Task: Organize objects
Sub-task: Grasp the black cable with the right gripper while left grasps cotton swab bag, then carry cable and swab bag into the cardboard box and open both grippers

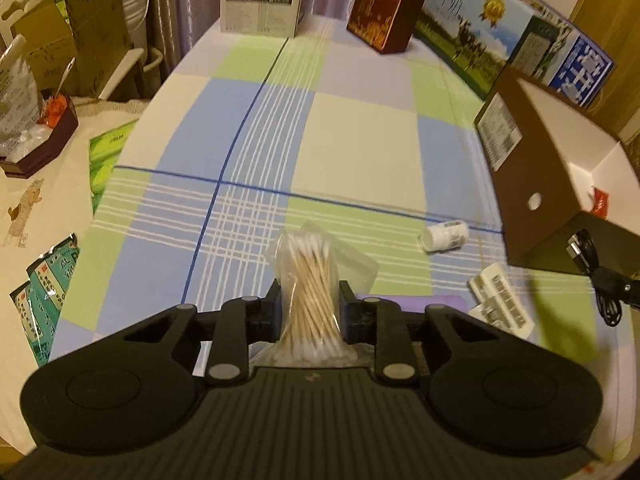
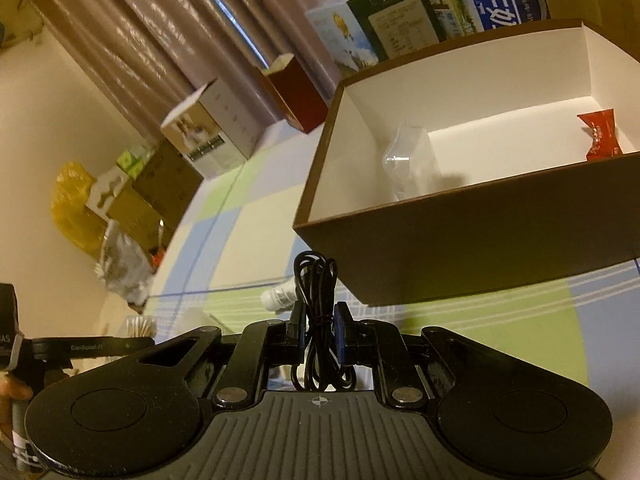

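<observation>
Left wrist view shows the left hand-held gripper (image 1: 307, 312) clenched on a clear bag of cotton swabs (image 1: 309, 292), held upright above the checked cloth (image 1: 280, 128) that covers the bench. Toward the right edge of the bench lie a small white bottle (image 1: 444, 236) on its side and some white barcoded packets (image 1: 502, 300), just beside a brown box (image 1: 532, 168) with a white inside. Cartons stand along the far edge.

Right wrist view shows the right hand-held gripper (image 2: 317, 330) clamped on a coiled black cable (image 2: 315, 312), raised near the box's (image 2: 480, 248) near wall. Inside the box rest a clear plastic piece (image 2: 408, 160) and a red wrapper (image 2: 600, 134). The bottle (image 2: 280, 298) shows behind the cable.
</observation>
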Demonstrator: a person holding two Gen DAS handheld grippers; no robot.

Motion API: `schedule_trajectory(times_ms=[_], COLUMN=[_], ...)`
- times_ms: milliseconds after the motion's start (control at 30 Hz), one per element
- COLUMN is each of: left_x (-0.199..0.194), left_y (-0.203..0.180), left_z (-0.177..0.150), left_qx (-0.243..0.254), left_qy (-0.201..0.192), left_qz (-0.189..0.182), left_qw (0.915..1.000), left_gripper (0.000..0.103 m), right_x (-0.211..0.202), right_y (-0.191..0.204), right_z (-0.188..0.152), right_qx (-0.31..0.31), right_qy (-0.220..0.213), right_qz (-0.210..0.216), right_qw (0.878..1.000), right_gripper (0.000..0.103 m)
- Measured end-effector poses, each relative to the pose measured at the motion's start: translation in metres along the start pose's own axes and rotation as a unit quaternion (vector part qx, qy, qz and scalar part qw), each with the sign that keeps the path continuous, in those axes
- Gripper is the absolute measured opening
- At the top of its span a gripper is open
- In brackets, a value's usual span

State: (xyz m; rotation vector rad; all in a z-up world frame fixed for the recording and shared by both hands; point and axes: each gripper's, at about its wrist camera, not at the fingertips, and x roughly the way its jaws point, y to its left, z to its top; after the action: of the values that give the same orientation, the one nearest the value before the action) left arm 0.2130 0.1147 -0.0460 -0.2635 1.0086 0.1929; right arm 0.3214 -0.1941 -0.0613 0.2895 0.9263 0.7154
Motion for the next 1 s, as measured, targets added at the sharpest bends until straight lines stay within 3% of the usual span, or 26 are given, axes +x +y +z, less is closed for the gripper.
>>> schedule_trajectory(times_ms=[367, 767, 1000], left_x=[-0.036, -0.028, -0.007], left_y=[-0.063, -0.194, -0.257], left_z=[0.013, 0.047, 0.064], left_qx=[0.053, 0.147, 0.174], left_qy=[-0.045, -0.070, -0.072], left_qz=[-0.064, -0.153, -0.169], left_qw=[0.9955, 0.9749, 0.9675], left_gripper=[0.022, 0.022, 0.022], right_x=[-0.044, -0.108, -0.121], right_y=[-0.005, -0.050, -0.076], right_z=[0.003, 0.037, 0.069], right_qx=[0.017, 0.022, -0.002], right_qy=[-0.043, -0.113, -0.133], right_qz=[0.010, -0.020, -0.037], right_qw=[0.999, 0.993, 0.990], right_gripper=[0.011, 0.011, 0.011])
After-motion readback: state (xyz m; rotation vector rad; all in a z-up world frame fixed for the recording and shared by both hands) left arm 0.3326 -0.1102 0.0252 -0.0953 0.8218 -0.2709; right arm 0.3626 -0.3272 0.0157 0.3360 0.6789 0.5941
